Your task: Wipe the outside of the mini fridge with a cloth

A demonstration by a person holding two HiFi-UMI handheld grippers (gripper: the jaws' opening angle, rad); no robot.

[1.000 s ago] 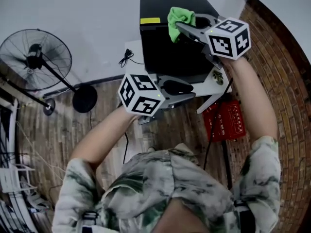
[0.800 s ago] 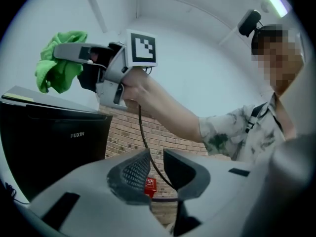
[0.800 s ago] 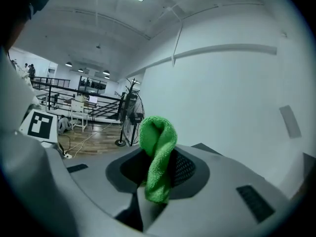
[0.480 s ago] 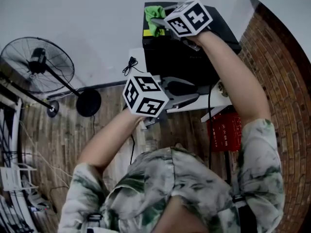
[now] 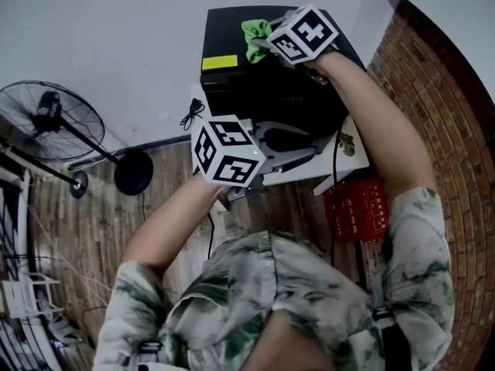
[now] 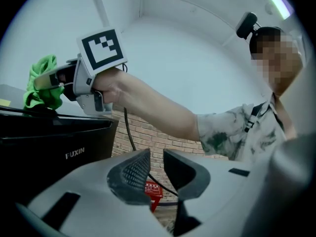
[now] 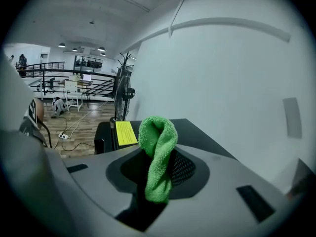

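Note:
The black mini fridge [image 5: 271, 95] stands on a white stand by the wall, with a yellow label [image 5: 219, 62] on its top. My right gripper [image 5: 264, 45] is over the fridge top, shut on a bunched green cloth [image 5: 255, 39]. In the right gripper view the cloth [image 7: 158, 152] stands pinched between the jaws, with the fridge top [image 7: 202, 135] beyond it. The left gripper [image 5: 309, 149] hovers low before the fridge front. Its jaws [image 6: 155, 164] show a narrow gap with nothing in it. From there the fridge front [image 6: 54, 142] and cloth [image 6: 42, 85] lie at the left.
A floor fan [image 5: 50, 118] stands left of the fridge. A red box [image 5: 357, 207] sits on the wooden floor at the right, below the white stand [image 5: 340, 151]. A black cable [image 5: 189, 114] lies at the stand's left. The white wall runs behind the fridge.
The right gripper has carried the cloth left and farther back across the fridge top. The left gripper has stayed in place before the fridge.

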